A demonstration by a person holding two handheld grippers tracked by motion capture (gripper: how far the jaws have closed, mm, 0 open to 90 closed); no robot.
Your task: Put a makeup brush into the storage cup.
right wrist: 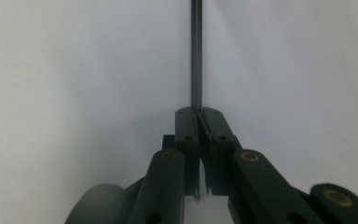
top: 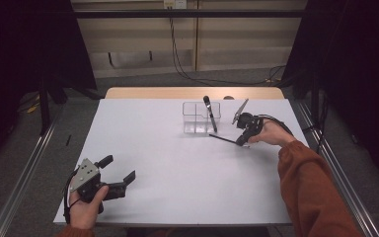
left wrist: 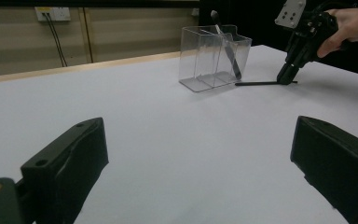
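Thin black stick (top: 222,138), a slender dark rod whose exact kind cannot be told, lies on the white table (top: 177,168) just in front of the clear container, and one end of it is pinched by the right gripper (top: 240,142). In the right gripper view the two black jaws stand pressed together on the rod (right wrist: 196,56), which runs straight away from them over the white surface. In the high view that gripper tilts down to the tabletop, held by a hand (top: 271,133) coming out of a rust-orange sleeve (top: 311,187); a grey three-cornered plate (top: 240,110) stands on top of it.

The left gripper (top: 120,169) rests near the front left corner of the table in the person's other hand (top: 86,205). Its jaws are spread wide with nothing between them, and in the left gripper view bare table shows between the two black pads (left wrist: 70,163).

The clear plastic container (top: 201,117) stands toward the far side of the table, near the right gripper. It is divided into compartments. A black utensil (top: 209,113) with a rounded top leans inside it, its upper end rising above the rim; from the left gripper view it appears to sit in the compartment nearer the right gripper. The other compartments look empty.

No readable writing or label shows on any of these things.
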